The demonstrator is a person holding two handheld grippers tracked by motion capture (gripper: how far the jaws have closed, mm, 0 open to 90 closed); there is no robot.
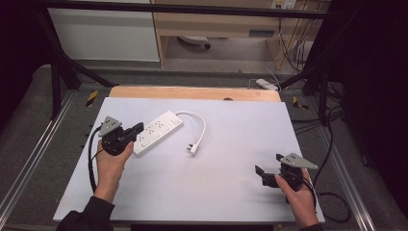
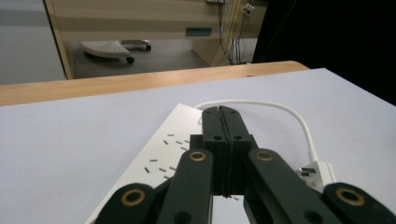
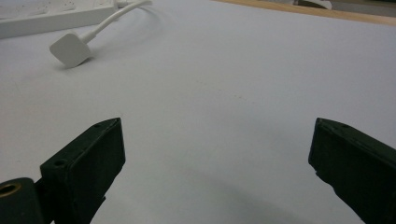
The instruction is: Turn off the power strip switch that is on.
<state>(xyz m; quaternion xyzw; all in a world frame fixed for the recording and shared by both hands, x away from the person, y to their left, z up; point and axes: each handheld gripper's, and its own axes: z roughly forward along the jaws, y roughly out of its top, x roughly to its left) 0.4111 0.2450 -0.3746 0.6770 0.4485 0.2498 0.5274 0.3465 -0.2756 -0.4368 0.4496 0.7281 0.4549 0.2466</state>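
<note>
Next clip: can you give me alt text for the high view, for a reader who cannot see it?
A person's left gripper, jaws shut, rests over the near end of a white power strip on a pale table. The strip's short cord curls to its plug. The right gripper sits apart near the right edge, jaws open and empty.

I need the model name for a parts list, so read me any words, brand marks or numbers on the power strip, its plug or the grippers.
No text can be read anywhere.
Power strip: socket slots show, any marking too small to tell.
Plug: plain white face, no print.
Left gripper and right gripper: black, no lettering.
</note>
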